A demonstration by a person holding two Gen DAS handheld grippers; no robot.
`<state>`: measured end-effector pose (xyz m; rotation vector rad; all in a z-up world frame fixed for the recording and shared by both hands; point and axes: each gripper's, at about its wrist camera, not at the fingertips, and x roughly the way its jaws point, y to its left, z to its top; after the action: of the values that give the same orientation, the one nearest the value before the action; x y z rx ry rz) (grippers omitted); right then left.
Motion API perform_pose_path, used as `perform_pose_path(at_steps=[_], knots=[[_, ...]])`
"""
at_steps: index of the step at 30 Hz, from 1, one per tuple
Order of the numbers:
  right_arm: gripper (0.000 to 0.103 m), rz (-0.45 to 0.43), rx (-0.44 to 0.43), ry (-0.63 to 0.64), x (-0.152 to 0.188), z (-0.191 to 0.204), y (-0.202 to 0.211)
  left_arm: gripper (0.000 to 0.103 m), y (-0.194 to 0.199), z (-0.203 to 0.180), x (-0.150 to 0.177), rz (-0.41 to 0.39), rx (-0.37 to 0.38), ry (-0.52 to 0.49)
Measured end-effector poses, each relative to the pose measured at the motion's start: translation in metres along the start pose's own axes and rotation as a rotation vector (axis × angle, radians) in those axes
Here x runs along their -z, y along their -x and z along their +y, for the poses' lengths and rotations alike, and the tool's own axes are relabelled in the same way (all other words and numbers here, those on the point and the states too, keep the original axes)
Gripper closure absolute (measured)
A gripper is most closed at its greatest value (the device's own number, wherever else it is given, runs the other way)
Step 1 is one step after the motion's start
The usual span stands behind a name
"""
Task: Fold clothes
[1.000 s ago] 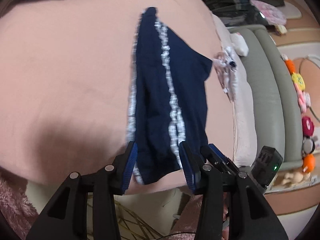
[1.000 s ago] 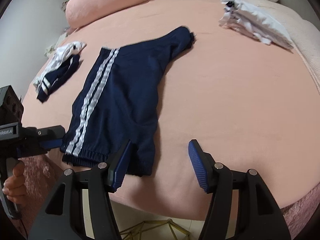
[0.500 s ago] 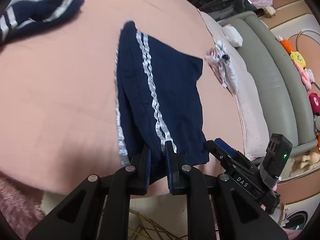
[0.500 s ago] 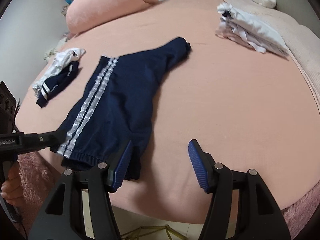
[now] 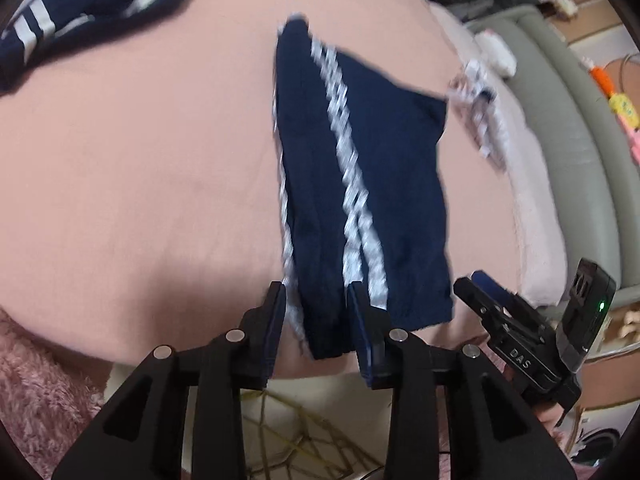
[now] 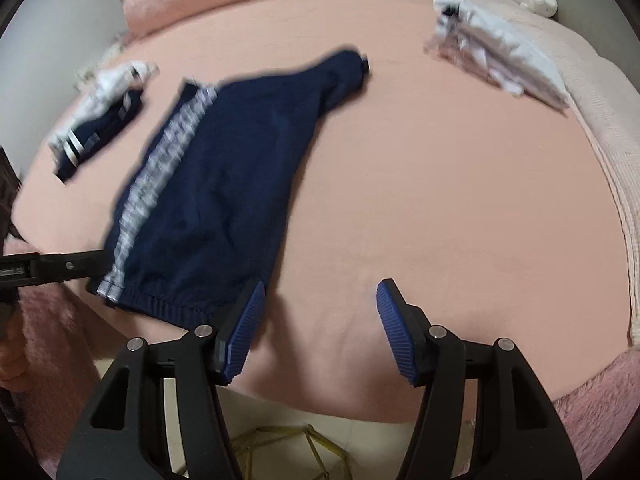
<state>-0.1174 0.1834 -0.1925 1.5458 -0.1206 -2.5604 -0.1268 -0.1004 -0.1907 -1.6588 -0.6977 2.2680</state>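
Since the earlier frames your left gripper (image 5: pixel 318 320) closed hard on the waistband corner and its jaws have just been opening again; the elastic hem sits between the pads but they no longer look pressed on it, so you seem to have let go after tugging the corner toward the bed edge; the right gripper (image 6: pixel 318 322) has barely shifted and hangs half open over bare sheet, holding nothing, its left pad just beside the hem's other corner

Largest first: one pink bed (image 6: pixel 440 200) carries everything, presumably because it gives a broad flat surface to fold on; one pink pillow (image 6: pixel 192 0) lies at its far end; one pair of navy trousers (image 6: pixel 208 184) with white side stripes lies flat near the close edge, waistband toward you and the leg running away (doubled lengthwise, as far as the blur allows); that placement puts both waistband corners within reach of your two grippers; one white folded pile (image 6: pixel 504 60) rests at the far right, well apart, likely finished work; one small navy-and-white bundle (image 6: pixel 100 120) waits at the far left, likely the next piece

Two grippers, three lots of clothing, one pillow
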Motion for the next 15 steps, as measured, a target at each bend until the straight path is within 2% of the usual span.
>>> perform_pose_path(at_steps=[2,5,6,8,9,13,15], knots=[[0.043,-0.040,-0.035,-0.005,-0.008,0.000,0.006,0.069,0.008,-0.006,-0.005,-0.060,0.002,-0.029],[0.043,-0.057,-0.063,0.012,-0.018,0.008,0.000,0.069,0.003,-0.022,-0.012,-0.098,0.009,-0.106],[0.043,-0.045,-0.064,0.029,-0.020,0.012,-0.008,0.070,-0.005,-0.024,-0.014,-0.082,-0.002,-0.121],[0.043,0.028,-0.019,0.059,-0.016,0.019,-0.027,0.070,-0.023,-0.023,-0.014,-0.014,-0.075,-0.136],[0.043,0.034,-0.001,0.077,-0.012,0.019,-0.029,0.070,-0.031,-0.021,-0.013,0.014,-0.108,-0.142],[0.042,0.057,0.056,0.110,0.000,0.012,-0.027,0.069,-0.018,-0.008,-0.010,0.020,-0.119,-0.104],[0.042,0.065,0.060,0.094,0.002,0.003,-0.022,0.069,-0.006,-0.006,-0.011,-0.029,-0.128,-0.097]])
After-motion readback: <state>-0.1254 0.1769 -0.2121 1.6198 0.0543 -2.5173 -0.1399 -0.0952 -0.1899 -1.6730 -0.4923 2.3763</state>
